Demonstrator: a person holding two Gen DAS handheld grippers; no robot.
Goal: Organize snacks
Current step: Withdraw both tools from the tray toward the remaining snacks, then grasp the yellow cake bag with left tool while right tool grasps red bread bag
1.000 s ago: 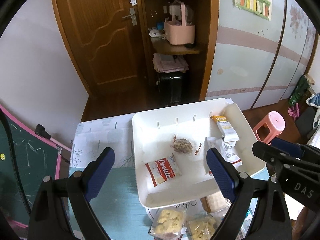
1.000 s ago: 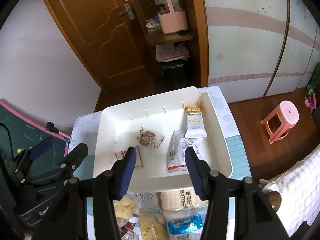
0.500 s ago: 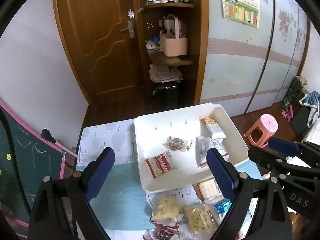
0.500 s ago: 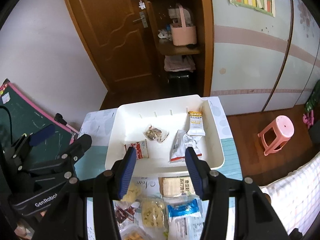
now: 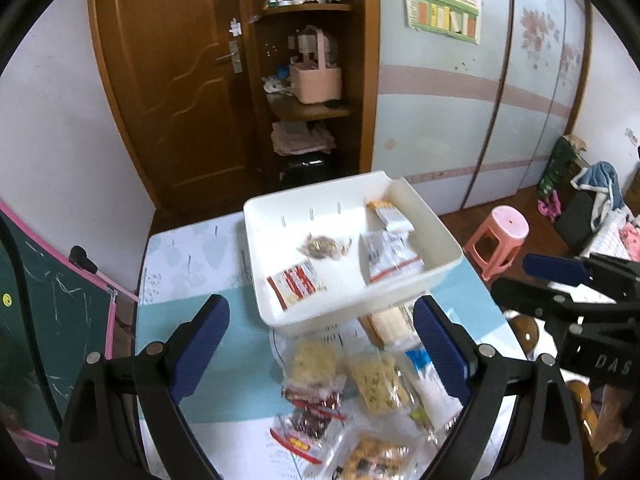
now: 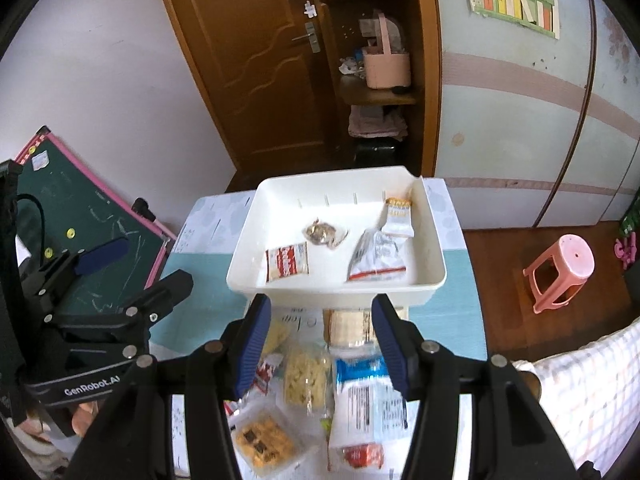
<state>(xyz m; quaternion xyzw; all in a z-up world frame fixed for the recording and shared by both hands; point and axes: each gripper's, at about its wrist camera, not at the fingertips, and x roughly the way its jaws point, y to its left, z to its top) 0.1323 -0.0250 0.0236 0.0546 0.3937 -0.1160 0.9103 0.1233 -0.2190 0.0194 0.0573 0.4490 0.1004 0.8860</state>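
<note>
White tray (image 6: 434, 240), four packets inside, now lies farther ahead of both claws than a second ago, and the loose snack pile (image 6: 308, 376) has come under them, so another pick looks next. Left gripper (image 5: 320, 344) gapes wide and empty; right gripper (image 6: 318, 340), half apart and empty, tilts down over the pile.

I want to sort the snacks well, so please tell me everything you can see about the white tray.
The white tray is a wide, shallow, squarish bin that looks like plastic, with raised walls and small slots along its far wall. It sits flat on the table, behind a pile of loose snacks. Four packets lie inside: a red-and-white one, a clear one with brown pieces, a white one, and an orange-topped one. No gripper touches it.
</note>
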